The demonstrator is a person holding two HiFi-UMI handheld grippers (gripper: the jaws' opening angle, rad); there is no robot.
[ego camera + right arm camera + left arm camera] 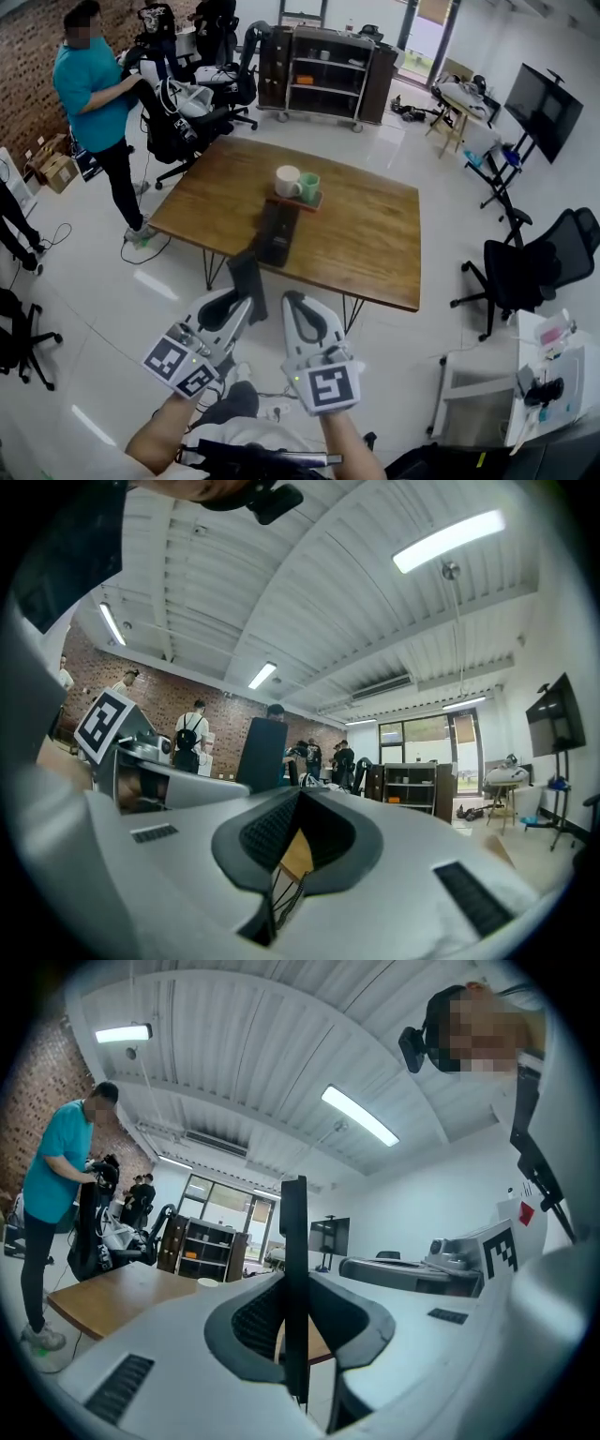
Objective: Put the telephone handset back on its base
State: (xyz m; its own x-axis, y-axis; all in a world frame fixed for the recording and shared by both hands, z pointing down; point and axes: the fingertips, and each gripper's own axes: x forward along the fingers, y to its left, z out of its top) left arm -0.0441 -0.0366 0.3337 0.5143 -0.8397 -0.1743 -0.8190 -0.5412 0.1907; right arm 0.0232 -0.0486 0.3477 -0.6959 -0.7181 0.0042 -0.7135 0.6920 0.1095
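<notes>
The black telephone base (277, 231) lies on the wooden table (375, 234), near its front edge. My left gripper (246, 298) is short of that edge and shut on the black handset (247, 274), which stands upright out of the jaws. In the left gripper view the handset (293, 1241) shows edge-on as a thin dark slab clamped between the pads of my left gripper (295, 1335). My right gripper (298, 305) hovers just to the right of it, shut with nothing in it. The right gripper view shows my right gripper (298, 803) with the handset (261, 752) to its left.
A white mug (287, 180) and a green mug (309, 187) stand on a small tray behind the base. A person in a teal shirt (94, 94) stands at the far left by office chairs. A black chair (525, 272) is right of the table, a shelf cart (328, 70) behind.
</notes>
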